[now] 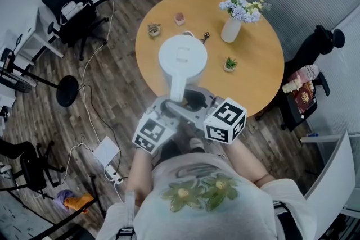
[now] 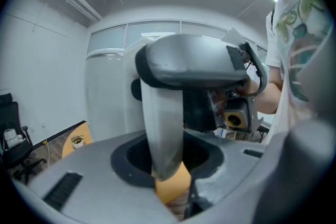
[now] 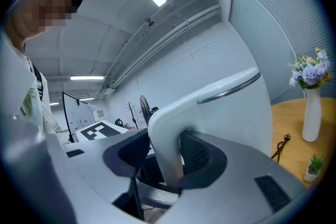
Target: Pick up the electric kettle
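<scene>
Gripping a white kettle by its handle from both sides: pinching the handle in the left gripper and again in the right gripper, each pair of pads pressed against it. Holding the kettle over the near part of a round wooden table, close to the edge; cannot tell whether the base touches the top. Cannot see inside past the shut lid. Farther back, looking at an upright white vase filled with flowers, a small pot with a green plant nearer, two more little pots beyond the kettle, and keys near them. Below, a dark plank floor strewn with cables and a white power strip; at the far left, a black chair and a round-based stand.
</scene>
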A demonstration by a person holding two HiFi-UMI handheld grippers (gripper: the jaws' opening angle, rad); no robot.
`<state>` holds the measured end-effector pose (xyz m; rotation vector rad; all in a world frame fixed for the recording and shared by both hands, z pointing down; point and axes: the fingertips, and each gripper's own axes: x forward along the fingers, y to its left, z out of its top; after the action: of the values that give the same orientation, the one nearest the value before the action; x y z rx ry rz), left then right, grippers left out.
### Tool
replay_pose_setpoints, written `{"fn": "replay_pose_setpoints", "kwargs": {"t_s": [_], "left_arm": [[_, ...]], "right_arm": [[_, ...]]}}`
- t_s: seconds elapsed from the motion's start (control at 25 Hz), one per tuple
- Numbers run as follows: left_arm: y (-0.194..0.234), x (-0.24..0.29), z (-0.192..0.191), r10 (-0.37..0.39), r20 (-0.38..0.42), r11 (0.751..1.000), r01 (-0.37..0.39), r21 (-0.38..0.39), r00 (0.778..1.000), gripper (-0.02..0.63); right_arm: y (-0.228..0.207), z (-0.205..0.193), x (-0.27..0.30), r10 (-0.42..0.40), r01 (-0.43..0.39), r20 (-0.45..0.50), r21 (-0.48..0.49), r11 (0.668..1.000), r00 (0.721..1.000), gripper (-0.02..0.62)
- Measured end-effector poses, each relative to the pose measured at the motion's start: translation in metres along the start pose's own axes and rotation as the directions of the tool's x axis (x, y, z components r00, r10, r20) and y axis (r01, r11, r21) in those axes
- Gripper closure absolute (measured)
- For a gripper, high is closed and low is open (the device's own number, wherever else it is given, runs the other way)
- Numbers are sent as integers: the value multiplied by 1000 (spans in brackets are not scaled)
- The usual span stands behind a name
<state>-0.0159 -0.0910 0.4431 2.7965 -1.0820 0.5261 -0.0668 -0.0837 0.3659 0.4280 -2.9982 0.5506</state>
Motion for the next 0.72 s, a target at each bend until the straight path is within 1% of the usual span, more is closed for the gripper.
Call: {"fn": "replay_pose_setpoints", "kwargs": {"t_s": [0.72], "left_arm": [[0,-12,-10,15,7,1000,-15,-24,1000,486]], "right_arm": [[10,-10,9,13,-14,-20,-11,1000,1000,403]]}}
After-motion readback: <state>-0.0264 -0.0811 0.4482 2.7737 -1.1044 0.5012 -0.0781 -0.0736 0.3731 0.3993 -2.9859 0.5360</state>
